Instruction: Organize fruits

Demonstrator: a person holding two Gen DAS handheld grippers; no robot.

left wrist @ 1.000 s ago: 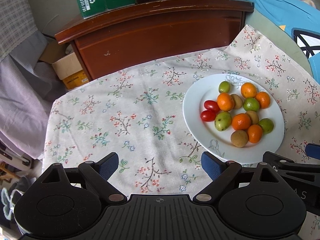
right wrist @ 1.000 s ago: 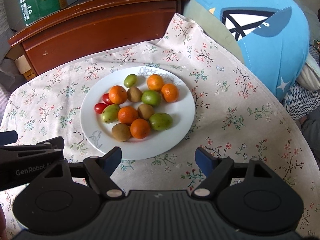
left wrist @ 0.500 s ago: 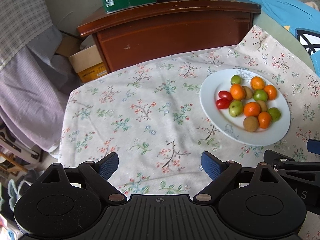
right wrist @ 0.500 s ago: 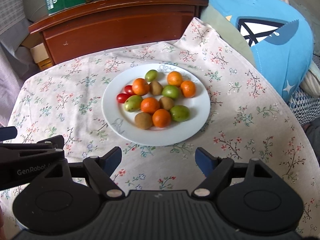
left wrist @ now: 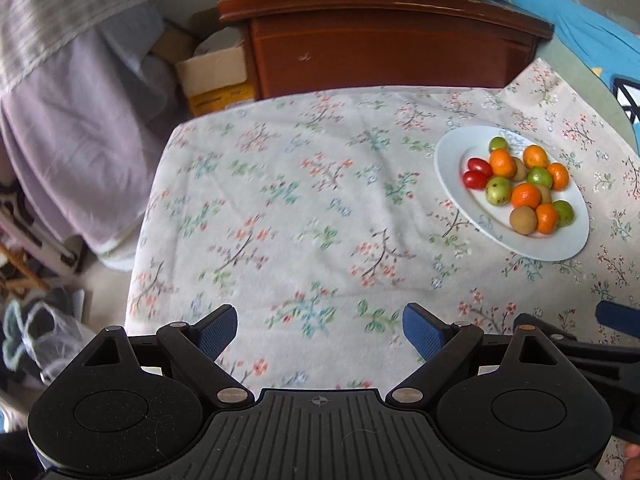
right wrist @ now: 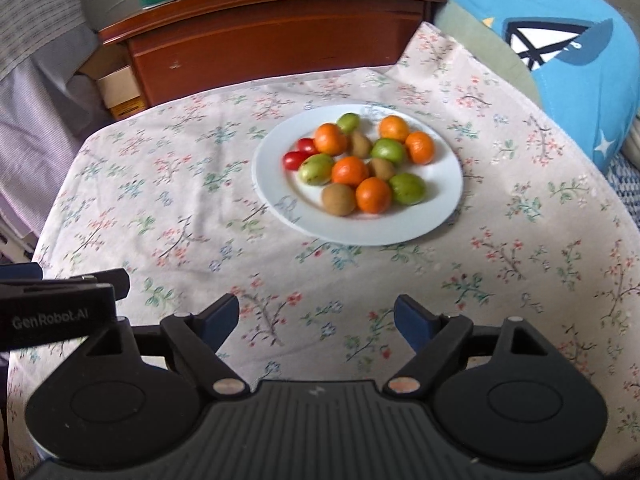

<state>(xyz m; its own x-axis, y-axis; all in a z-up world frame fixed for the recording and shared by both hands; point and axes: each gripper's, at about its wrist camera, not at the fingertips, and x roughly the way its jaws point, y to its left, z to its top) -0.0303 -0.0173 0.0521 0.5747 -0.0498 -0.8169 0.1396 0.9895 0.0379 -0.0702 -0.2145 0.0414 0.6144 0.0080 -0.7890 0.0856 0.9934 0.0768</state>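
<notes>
On round white ceramic plate [right wrist: 438,216]: small mixed orange, green, brown, red fruits [right wrist: 352,164], likely light, roll-prone; grip across middle. Left gripper [left wrist: 320,330] wide, empty; right gripper [right wrist: 316,322] opening, nothing btwn jaws.

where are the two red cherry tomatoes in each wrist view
Left wrist view: the two red cherry tomatoes sit on the left edge of the fruit pile, on the white plate at the right side of the picture.
Right wrist view: the tomatoes are on the plate's left part, just above the picture's centre.
Shared landmark: the brown wooden cabinet behind the table.
</notes>
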